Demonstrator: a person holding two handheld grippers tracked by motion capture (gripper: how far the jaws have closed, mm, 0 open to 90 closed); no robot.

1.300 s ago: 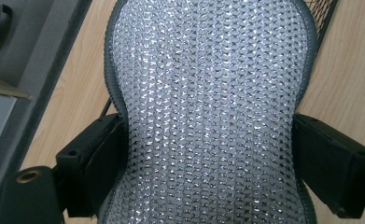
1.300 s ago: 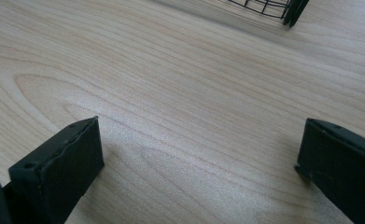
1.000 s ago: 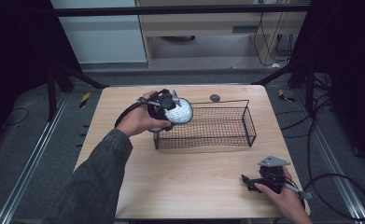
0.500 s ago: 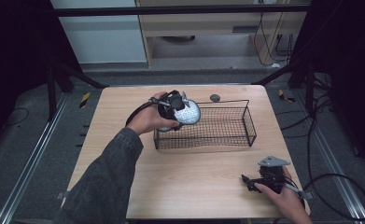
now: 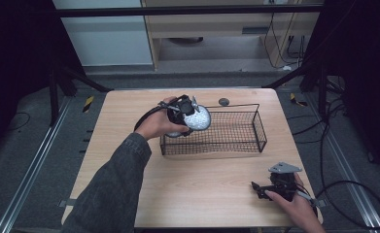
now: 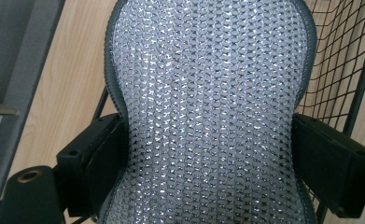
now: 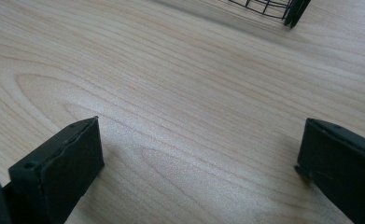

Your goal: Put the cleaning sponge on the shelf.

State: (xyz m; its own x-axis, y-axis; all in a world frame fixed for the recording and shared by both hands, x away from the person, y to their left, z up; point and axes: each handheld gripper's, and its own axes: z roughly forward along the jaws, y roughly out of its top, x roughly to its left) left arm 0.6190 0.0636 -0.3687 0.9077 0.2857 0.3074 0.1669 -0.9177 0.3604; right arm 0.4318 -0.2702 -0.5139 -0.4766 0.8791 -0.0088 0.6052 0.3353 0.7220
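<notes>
My left gripper [image 5: 190, 114] is shut on a silver sparkly pad with a grey rim [image 5: 198, 118], held over the left end of a black wire basket [image 5: 246, 141]. In the left gripper view the pad [image 6: 208, 107] is pinched at its waist between both black jaws, and the basket's mesh [image 6: 343, 60] shows at the right. My right gripper [image 5: 260, 188] rests on the wooden table [image 5: 202, 184] near the front right corner. In the right gripper view it [image 7: 199, 163] stands open, with bare wood between its jaws.
A small dark round object [image 5: 223, 101] lies on the table behind the basket. A corner of the basket [image 7: 283, 9] appears at the top of the right gripper view. Cables [image 5: 353, 194] trail on the floor to the right of the table.
My left gripper has carried the sparkly pad to the right, from beside the basket's left end to above it. The right gripper has stayed put.
</notes>
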